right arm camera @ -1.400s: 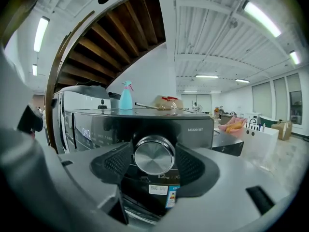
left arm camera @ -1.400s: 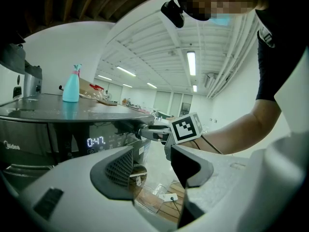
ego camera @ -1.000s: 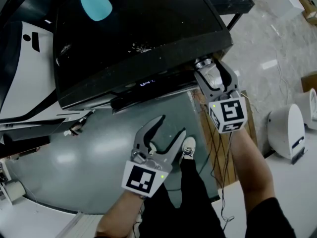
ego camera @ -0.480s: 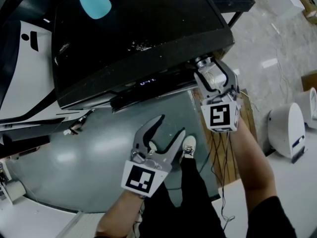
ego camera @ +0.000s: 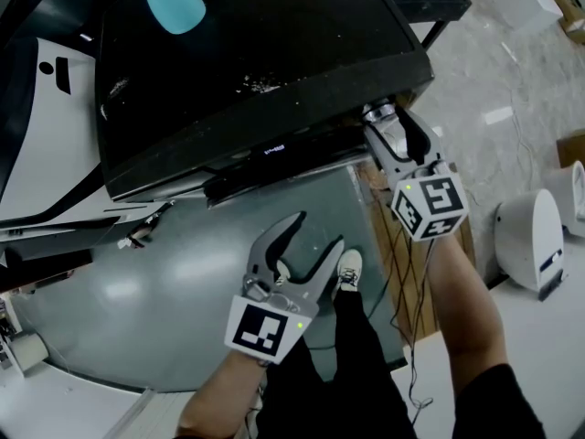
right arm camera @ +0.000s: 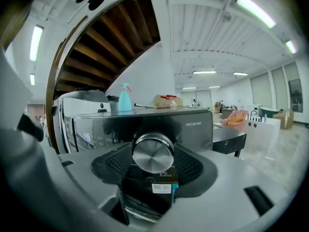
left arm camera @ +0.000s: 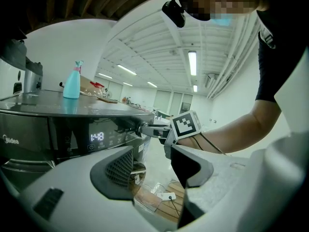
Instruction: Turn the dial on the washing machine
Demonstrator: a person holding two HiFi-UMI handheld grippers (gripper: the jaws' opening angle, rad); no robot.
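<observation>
1. head view: one dark washing machine with one blue spray bottle standing on its top. there are two grippers, each carrying one marker cube. the right gripper reaches to the machine's front right corner, where the single silver dial sits. the left gripper hangs lower, in front of the machine and well apart from it. one lit display glows on the front panel, too small to read here.
2. left gripper view: its two jaws stand wide apart and released, with nothing between them. the display reads "1:48". a logo at the panel's left edge seems to read "midea".
3. right gripper view: the dial fills the gap between the two pads, which have just been closing and now clasp its sides. under the dial "12k" shows, the rest covered. one white sticker sits below, its print unreadable. the model print begins "mg120".
</observation>
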